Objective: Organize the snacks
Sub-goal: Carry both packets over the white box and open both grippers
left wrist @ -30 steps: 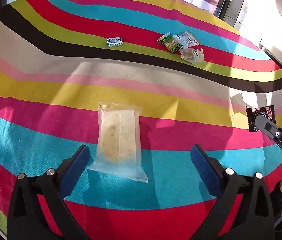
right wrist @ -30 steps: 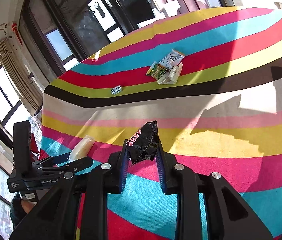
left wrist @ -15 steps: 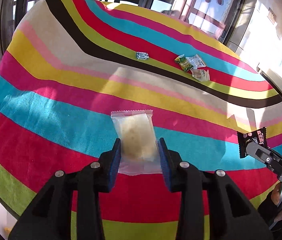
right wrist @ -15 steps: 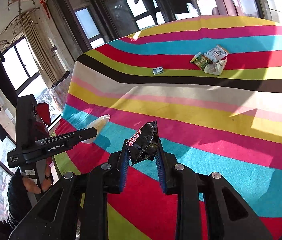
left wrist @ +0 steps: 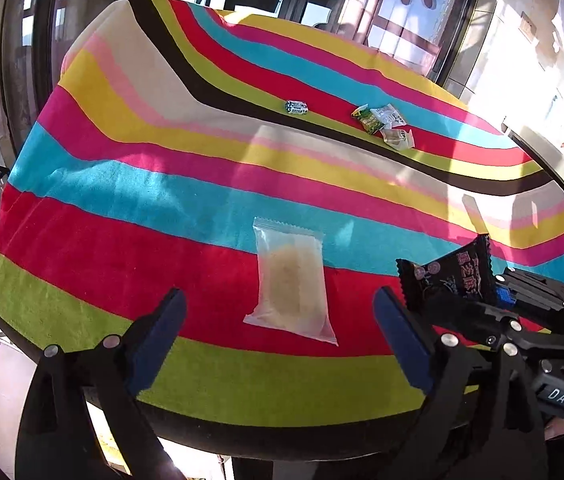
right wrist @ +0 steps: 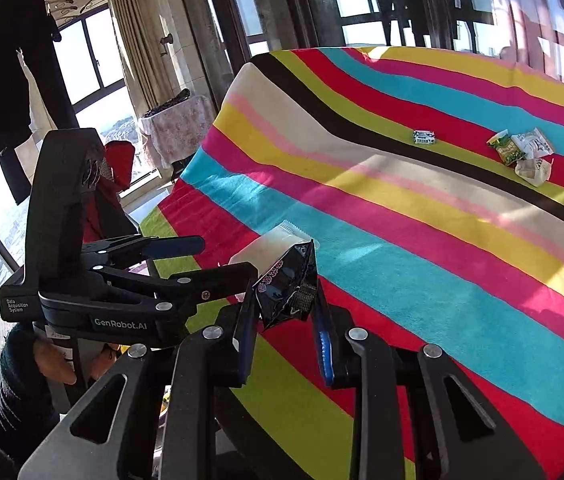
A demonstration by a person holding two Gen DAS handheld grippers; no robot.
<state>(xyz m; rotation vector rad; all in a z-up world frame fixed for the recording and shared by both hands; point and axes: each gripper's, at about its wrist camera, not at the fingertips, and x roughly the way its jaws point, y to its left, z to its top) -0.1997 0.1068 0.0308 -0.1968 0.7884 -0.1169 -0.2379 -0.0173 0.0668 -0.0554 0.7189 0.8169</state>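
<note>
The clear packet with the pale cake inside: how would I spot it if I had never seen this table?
Find the striped cloth and go to its near edge, to the red band. The clear packet lies flat there, alone, between the wide-open fingers of the left gripper. It is see-through with a pale cake inside; the black packet beside it is opaque, the others small and far off.

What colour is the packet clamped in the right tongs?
Black, with pink and white print. The black packet shows best in the left wrist view.
</note>
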